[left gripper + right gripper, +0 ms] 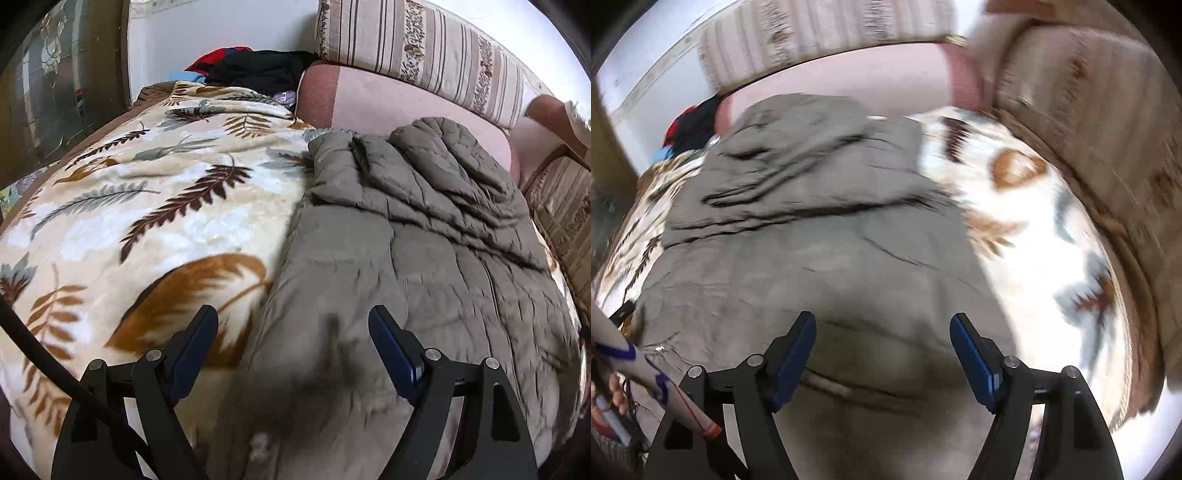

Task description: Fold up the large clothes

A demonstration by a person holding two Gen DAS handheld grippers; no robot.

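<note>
You have a quilted jacket [424, 258] in matt grey-olive cloth, puffy and creased along its stitched seams. Under it lies a leaf-print blanket [147, 221] of plush, slightly shiny fleece. Your left gripper [293, 325] and right gripper [882, 328] are matt black plastic with smooth blue pads and bright metal pins. The striped cushion [424, 48] looks like woven cloth.

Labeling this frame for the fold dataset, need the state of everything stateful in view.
left gripper: open, empty, over the jacket's near edge
right gripper: open, empty, above the jacket
grey quilted jacket: lying on the blanket, far end bunched and rumpled
leaf-print blanket: spread flat under the jacket
pile of dark clothes: heaped, unfolded, behind the blanket
</note>
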